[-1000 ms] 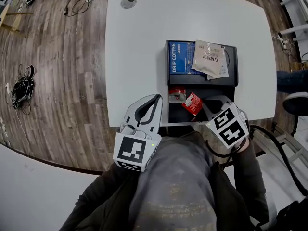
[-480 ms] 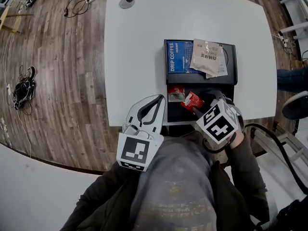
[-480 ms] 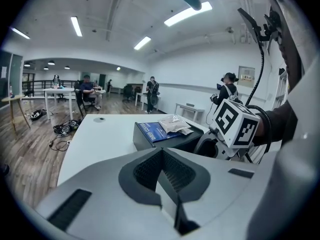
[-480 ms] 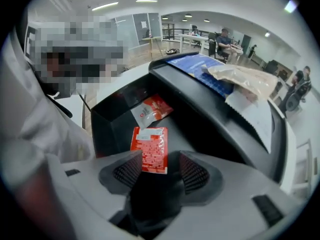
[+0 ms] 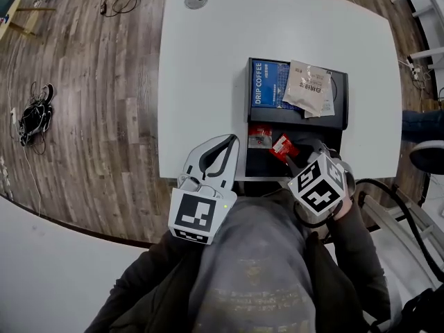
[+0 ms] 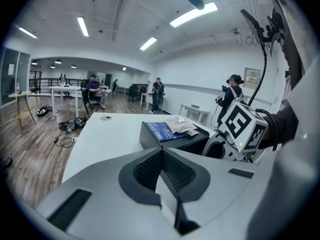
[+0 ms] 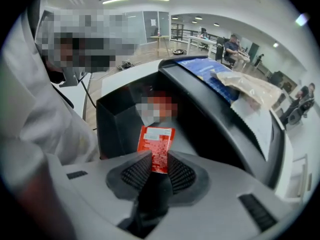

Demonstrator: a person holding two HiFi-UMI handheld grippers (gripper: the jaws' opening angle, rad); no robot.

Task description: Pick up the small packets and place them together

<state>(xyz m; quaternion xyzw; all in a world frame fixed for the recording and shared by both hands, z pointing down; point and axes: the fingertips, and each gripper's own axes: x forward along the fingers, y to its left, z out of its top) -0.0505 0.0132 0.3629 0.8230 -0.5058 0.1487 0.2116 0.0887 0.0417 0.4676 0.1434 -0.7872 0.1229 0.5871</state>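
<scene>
Though thin, flat red rectangular packet (image 7: 157, 146)

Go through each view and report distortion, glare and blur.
Head view: evenly lit and sharp, with the edges of the white table bowed by the wide lens. Left gripper view: heavy fisheye, dark corners, ceiling lights glaring. Right gripper view: same fisheye; the red packet is sharp, and mosaic patches are overlaid.

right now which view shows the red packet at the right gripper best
The right gripper view: close up, the right gripper has just been closing its jaws on the red packet. Head view shows it small; the left gripper view does not show it.
</scene>
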